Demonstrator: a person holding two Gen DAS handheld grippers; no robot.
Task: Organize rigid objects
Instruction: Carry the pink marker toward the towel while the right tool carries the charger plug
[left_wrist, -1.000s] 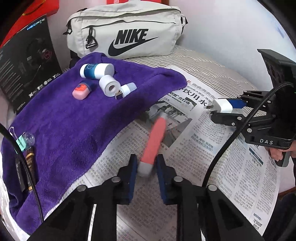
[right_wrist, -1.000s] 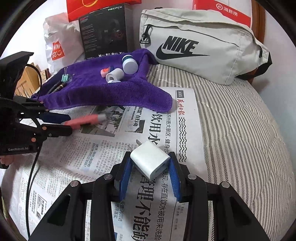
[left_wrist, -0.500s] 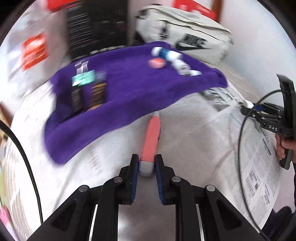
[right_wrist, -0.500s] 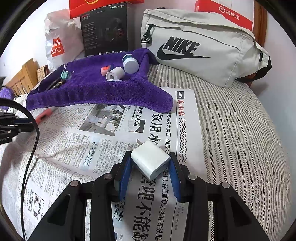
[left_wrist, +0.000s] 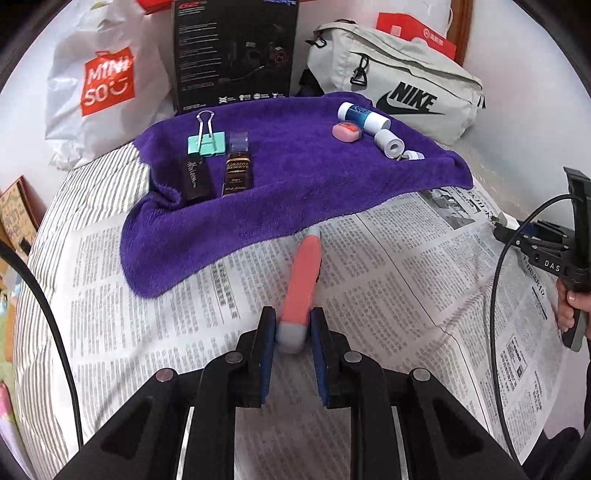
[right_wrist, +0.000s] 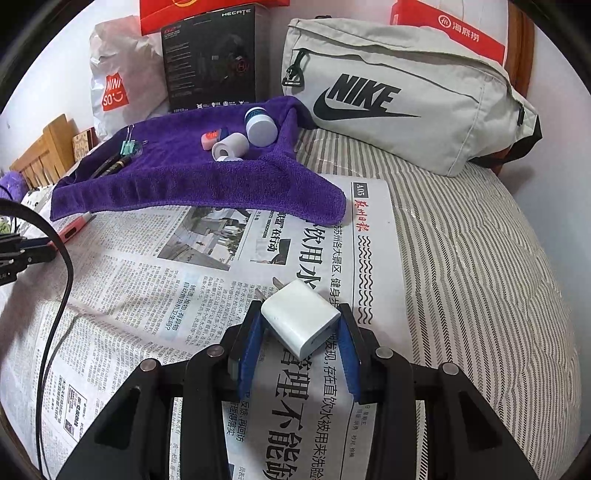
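The left gripper (left_wrist: 293, 325) has been swung from the paper's middle toward the towel's near edge; the right gripper (right_wrist: 300, 325) has been kept still. The pink stick (left_wrist: 301, 280) is pinched at its grey end between the left fingers (left_wrist: 266, 332), and its far tip is seen just at the purple towel (left_wrist: 295, 184). Past that, on the towel, a clip (left_wrist: 205, 142) and two dark bars are laid left, small tubes right. The white plug (right_wrist: 300, 319) is clamped between the right fingers (right_wrist: 249, 343), above the newspaper (right_wrist: 147, 295). A bag (right_wrist: 406, 99) is seen farthest.
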